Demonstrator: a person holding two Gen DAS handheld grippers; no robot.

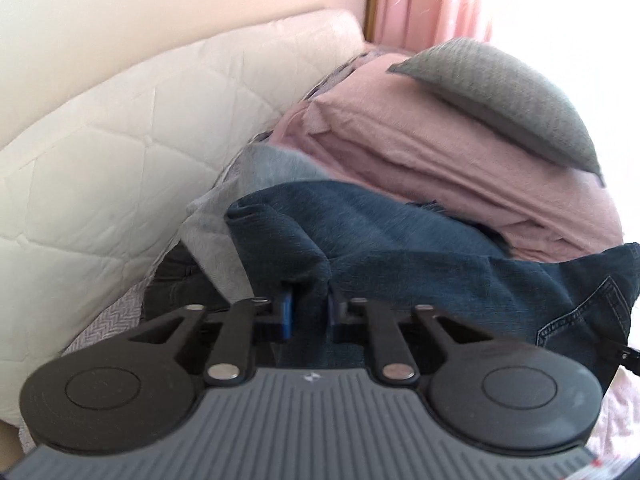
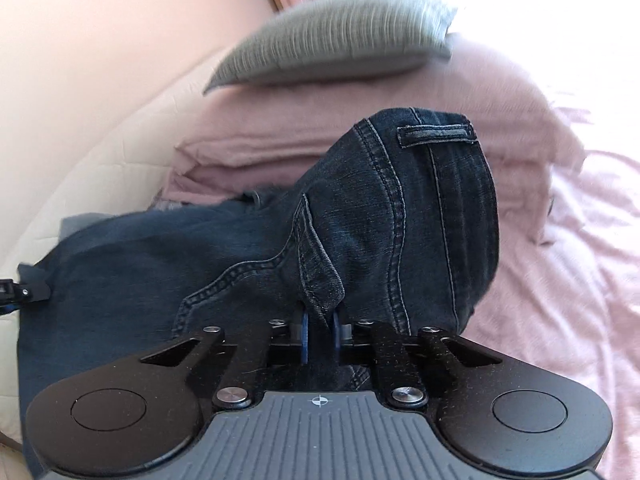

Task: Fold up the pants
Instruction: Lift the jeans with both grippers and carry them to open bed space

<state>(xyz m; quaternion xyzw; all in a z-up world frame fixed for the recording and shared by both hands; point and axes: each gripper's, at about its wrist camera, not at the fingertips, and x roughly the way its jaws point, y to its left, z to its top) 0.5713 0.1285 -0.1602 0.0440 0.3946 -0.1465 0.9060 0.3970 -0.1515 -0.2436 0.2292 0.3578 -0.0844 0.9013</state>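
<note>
Dark blue denim pants (image 2: 248,248) hang lifted between the two tools, above a bed with a pale pink rumpled bedspread (image 2: 560,280); the cloth sags in a broad span across both views. Waistband end, with a belt loop and stitched seams, stands up in front of the right tool; the plainer, bunched end sits at the left one.

Cream quilted mattress (image 1: 100,140), leaned upright against the wall, fills the left of the left wrist view. Pale wall above it. Pink curtain (image 1: 424,0) at top, beside a bright window.

Folded dusty-pink blanket stack (image 1: 420,152) lies behind the pants. Grey textured cushion (image 1: 508,100) rests on top of that stack. Light grey cloth (image 1: 276,160) shows just behind the denim at left, and a darker garment (image 1: 172,280) lies low beside the mattress; what it is cannot be told.

Left hand-held gripper (image 1: 310,312): blue-padded fingers pressed in on a thick fold of denim, clamping it. Right hand-held gripper (image 2: 320,332): fingers drawn close, pinching a seamed flap of the pants near the pocket stitching. Tip of the left tool shows at the left edge of the right wrist view, touching the cloth's edge.

Both views slightly blurred.
</note>
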